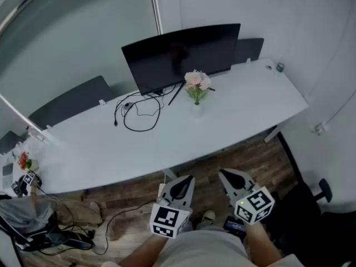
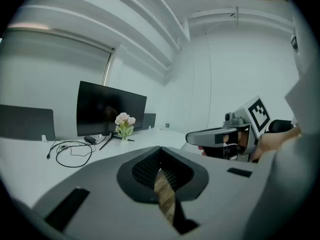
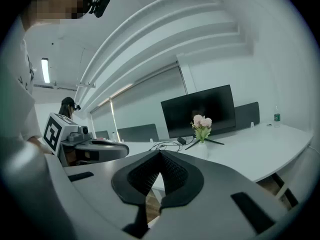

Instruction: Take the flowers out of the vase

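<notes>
White desk (image 1: 233, 121) holds a black monitor (image 1: 181, 54) at its far edge, a looped cable (image 1: 142, 113) beside the stand, and pink flowers (image 1: 197, 81) in a small vase (image 1: 197, 109) mid-desk. Left tool (image 1: 186, 178) and right tool (image 1: 225, 174) hang closed and empty off the near edge. Advice: open one, grip the stems low and steady the vase; nothing blocks the reach.

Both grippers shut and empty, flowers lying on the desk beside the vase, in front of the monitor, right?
No: the head view shows the pink flowers standing in the white vase, not lying beside it. Left gripper and right gripper are shut and empty; the vase is before the monitor.
</notes>
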Demonstrator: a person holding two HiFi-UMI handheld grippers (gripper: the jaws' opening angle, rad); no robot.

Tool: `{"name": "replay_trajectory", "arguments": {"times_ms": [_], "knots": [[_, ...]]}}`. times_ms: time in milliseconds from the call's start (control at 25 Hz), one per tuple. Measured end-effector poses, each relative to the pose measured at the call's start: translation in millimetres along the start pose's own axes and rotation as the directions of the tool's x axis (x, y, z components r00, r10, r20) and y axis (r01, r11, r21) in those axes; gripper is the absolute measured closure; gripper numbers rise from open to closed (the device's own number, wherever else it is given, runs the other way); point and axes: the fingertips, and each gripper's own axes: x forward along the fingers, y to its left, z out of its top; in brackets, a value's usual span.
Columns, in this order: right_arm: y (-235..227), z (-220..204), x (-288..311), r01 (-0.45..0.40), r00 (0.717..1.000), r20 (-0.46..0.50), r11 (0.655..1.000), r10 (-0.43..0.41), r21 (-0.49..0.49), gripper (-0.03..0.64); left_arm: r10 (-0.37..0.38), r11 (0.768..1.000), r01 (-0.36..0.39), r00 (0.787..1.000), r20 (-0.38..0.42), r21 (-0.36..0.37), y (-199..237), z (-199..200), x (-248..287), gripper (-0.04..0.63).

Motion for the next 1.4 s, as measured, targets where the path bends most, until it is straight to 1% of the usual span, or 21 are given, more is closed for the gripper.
{"name": "replay_trajectory", "arguments": {"times_ms": [200,360,520,600,720,1040,1400], "knots": [[3,0,2,0.0,1.0,-0.007,1.0,0.0,-0.002,0.588,-0.006,1.0,0.006,1.0,0.001,-0.001,1,2,-1,0.592],[4,-2,1,0.007,1.0,-0.007,1.0,-0.007,0.004,0.588,-0.016,1.0,0.016,1.0,-0.014,-0.009,1,2,-4,0.592],[6,4,6,0.006,1.0,0.028,1.0,-0.007,0.027,0.586,-0.021,1.0,0.021,1.0,-0.005,-0.008,9,4,-4,0.592],[9,4,10,0.015,1.0,0.025,1.0,-0.015,0.02,0.586,-0.024,1.0,0.024,1.0,0.005,-0.004,15,4,-5,0.592],[12,1,15,0.031,0.999,0.018,0.999,-0.031,0.021,0.585,-0.037,0.999,0.037,0.999,0.002,0.0,20,4,-8,0.592],[23,-3,29,0.073,0.996,0.036,0.995,-0.076,0.07,0.585,-0.078,0.997,0.078,0.997,-0.011,0.024,44,-3,-17,0.592],[35,0,38,0.079,0.996,0.044,0.995,-0.082,0.066,0.585,-0.11,0.994,0.11,0.994,-0.017,0.012,52,-5,-22,0.592]]}}
